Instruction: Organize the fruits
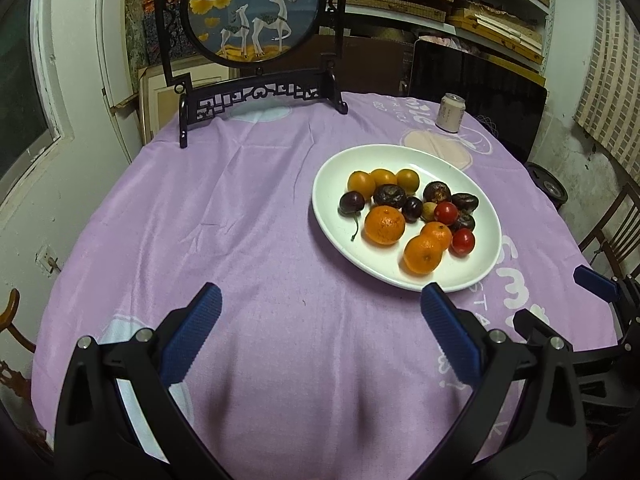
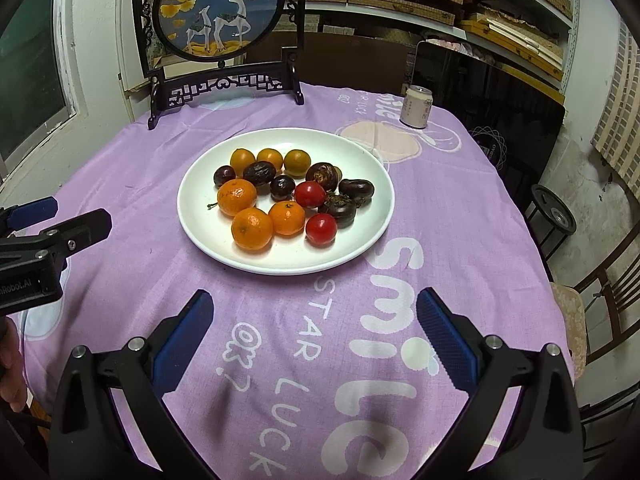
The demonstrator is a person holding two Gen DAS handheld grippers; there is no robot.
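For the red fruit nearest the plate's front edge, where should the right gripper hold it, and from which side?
Grip the red fruit across its round middle, coming from above and the front-right, where bare white plate leaves room; an orange and dark fruit crowd its other sides.

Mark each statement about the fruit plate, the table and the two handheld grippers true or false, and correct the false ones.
1. All the fruit lies on the white oval ceramic plate. True.
2. The left gripper is shut on a mandarin. False: its jaws stand wide open and empty.
3. Two red round cherry tomatoes are on the plate. True.
4. The pale drink can lies on its side. False: it stands upright.
5. The right gripper is open above the purple printed tablecloth. True.
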